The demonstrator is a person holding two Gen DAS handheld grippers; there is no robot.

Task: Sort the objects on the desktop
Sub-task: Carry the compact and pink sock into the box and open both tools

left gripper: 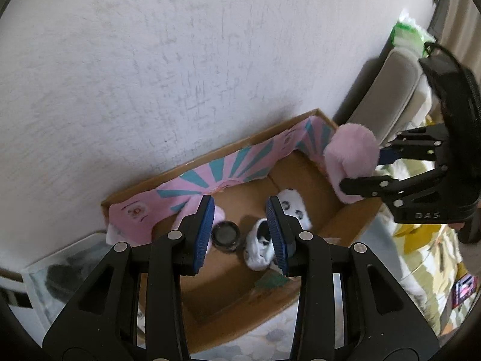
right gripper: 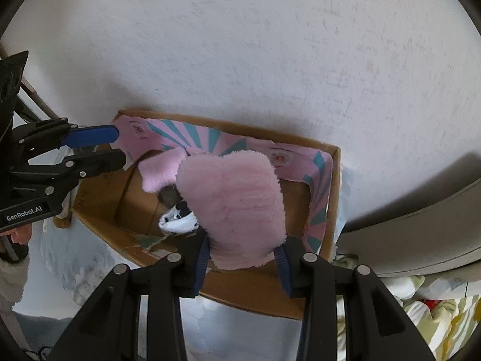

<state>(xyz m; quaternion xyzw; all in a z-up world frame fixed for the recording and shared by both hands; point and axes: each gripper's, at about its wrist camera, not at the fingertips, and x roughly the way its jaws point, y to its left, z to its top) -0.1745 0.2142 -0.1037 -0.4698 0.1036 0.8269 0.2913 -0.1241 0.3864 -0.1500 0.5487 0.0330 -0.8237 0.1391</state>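
Note:
A cardboard box [left gripper: 345, 222] with a pink and teal paper lining stands against the white wall. Inside lie a white spotted sock [left gripper: 261, 246], a second one [left gripper: 293, 207], a round black lid [left gripper: 225, 236] and a pink fluffy piece [right gripper: 159, 171]. My left gripper [left gripper: 240, 234] is open and empty above the box's inside. My right gripper [right gripper: 242, 258] is shut on a pink fluffy sock [right gripper: 234, 207] and holds it over the box's right end; it also shows in the left wrist view [left gripper: 350, 156]. The box shows in the right wrist view [right gripper: 258, 288] too.
A grey chair back [left gripper: 387, 96] stands right of the box. A patterned yellow-green cloth [left gripper: 427, 258] lies at the right. A white framed tray [left gripper: 45, 288] sits left of the box. The white wall [left gripper: 180, 60] rises close behind.

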